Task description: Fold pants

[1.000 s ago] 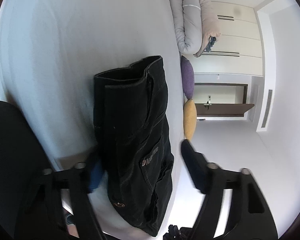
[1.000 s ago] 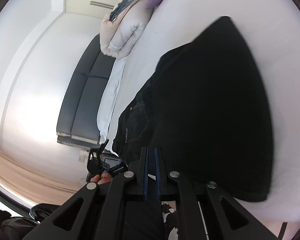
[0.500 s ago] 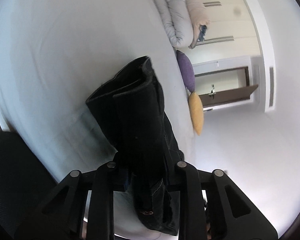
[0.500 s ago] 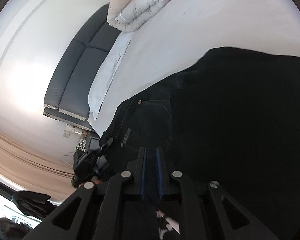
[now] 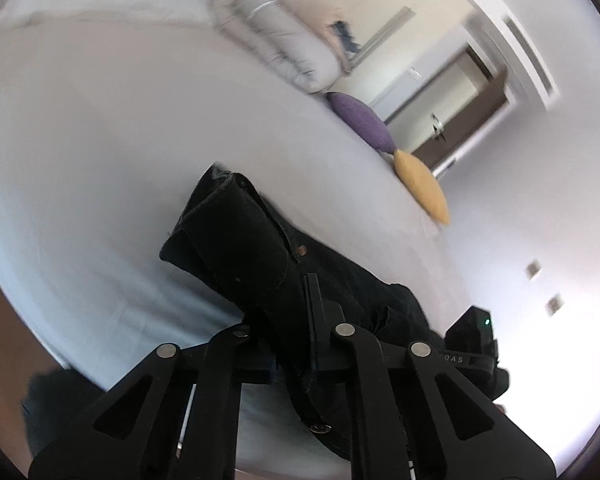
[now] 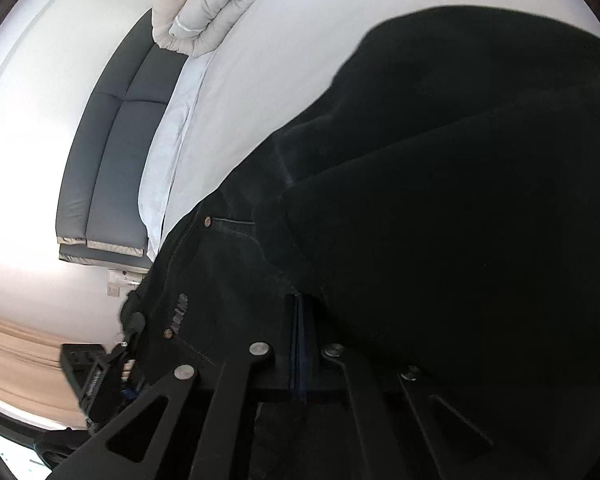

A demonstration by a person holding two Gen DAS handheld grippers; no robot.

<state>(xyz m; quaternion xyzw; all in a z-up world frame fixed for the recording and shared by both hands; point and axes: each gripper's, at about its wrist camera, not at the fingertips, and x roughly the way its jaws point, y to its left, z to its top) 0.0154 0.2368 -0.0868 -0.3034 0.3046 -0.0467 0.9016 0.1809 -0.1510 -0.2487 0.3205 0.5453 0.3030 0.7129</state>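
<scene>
Black pants [image 5: 240, 240] lie partly folded on a white bed [image 5: 100, 140]. My left gripper [image 5: 284, 304] has its jaws closing tight on the waist end, and a thick fold of cloth sits pinched between its fingers and raised off the sheet. In the right wrist view the pants [image 6: 440, 200] fill the right half, rivets and a pocket label showing. My right gripper [image 6: 300, 308] has closed, blue pads pressed together. Its tips sit at the edge of a dark fold, and I see no cloth between the pads. The other gripper's body [image 5: 472, 344] shows low on the right.
A rolled grey duvet [image 5: 284, 40] lies at the bed's far end, with a purple cushion [image 5: 360, 124] and a yellow cushion [image 5: 420, 188] along the edge. A dark padded headboard [image 6: 112, 160] and a white pillow [image 6: 168, 152] are on the left. A brown door [image 5: 460, 116] is beyond.
My left gripper went from open beside the pants to shut on them, then rolled and rose with the cloth. My right gripper moved in closer, so the pants now loom larger.
</scene>
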